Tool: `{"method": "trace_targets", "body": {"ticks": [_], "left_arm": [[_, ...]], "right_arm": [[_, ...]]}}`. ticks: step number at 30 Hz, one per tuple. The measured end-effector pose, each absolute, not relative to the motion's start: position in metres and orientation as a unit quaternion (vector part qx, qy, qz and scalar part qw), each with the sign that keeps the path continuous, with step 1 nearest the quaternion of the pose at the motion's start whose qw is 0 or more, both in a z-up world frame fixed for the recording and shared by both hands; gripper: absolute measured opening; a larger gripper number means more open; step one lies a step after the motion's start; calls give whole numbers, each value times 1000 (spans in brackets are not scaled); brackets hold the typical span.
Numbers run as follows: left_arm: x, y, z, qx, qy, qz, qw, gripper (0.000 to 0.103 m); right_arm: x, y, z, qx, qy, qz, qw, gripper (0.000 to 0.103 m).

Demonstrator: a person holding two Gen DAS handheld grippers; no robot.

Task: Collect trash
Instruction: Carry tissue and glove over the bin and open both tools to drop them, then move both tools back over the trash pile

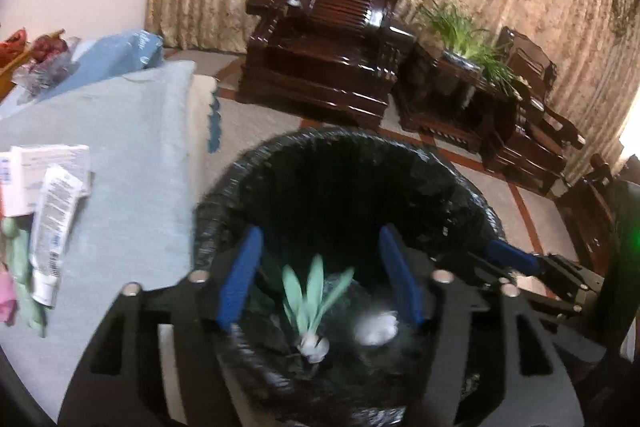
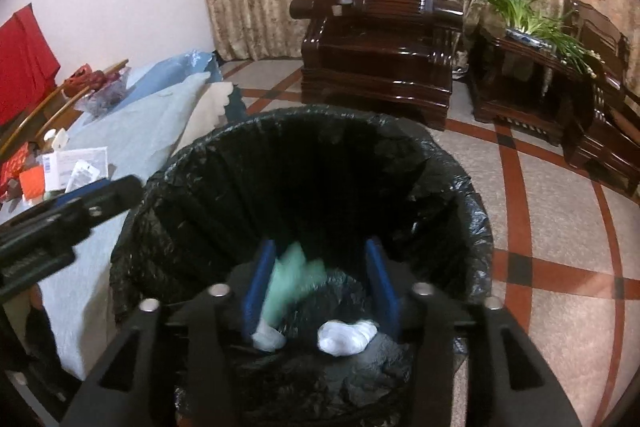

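Both grippers hang side by side over the bin (image 1: 344, 187), aimed down into its black liner. Left gripper (image 1: 320, 275): fingers apart, gripping nothing; a pale green, leaf-shaped scrap (image 1: 310, 301) is blurred between them, above the bin floor. Right gripper (image 2: 320, 277): fingers likewise spread, empty. A white wad (image 2: 346, 337) lies at the bottom of the liner. More litter, a tube (image 1: 50, 227) and a carton (image 1: 48, 163), rests on the blue cloth (image 1: 132, 155) left of the bin. A dark wooden armchair (image 2: 384, 39) stands beyond.
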State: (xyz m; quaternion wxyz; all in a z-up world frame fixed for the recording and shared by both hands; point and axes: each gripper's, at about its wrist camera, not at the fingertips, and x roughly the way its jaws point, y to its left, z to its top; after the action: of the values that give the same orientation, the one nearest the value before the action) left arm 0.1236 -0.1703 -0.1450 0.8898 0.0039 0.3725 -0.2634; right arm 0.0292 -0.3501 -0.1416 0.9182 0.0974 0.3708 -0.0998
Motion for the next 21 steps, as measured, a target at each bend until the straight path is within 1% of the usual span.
{"method": "trace_targets", "body": {"ticks": [1, 2, 3, 4, 7, 14, 21], "left_arm": [[123, -166, -142, 5, 367, -256, 894, 76], [122, -161, -138, 5, 363, -249, 898, 80], [121, -154, -133, 7, 356, -237, 904, 87], [119, -149, -130, 9, 352, -228, 908, 91], [117, -130, -121, 14, 342, -204, 917, 94], [111, -64, -99, 0, 326, -136, 935, 95], [106, 23, -88, -8, 300, -42, 953, 95]], "right_arm": [[27, -352, -139, 98, 365, -102, 920, 67], [27, -352, -137, 98, 361, -102, 922, 73], [26, -350, -133, 95, 352, -104, 925, 82], [26, -348, -130, 93, 347, -103, 927, 88], [27, -339, -120, 93, 334, -91, 933, 97], [43, -297, -97, 89, 307, -47, 947, 97], [71, -238, -88, 65, 294, 4, 954, 97]]}}
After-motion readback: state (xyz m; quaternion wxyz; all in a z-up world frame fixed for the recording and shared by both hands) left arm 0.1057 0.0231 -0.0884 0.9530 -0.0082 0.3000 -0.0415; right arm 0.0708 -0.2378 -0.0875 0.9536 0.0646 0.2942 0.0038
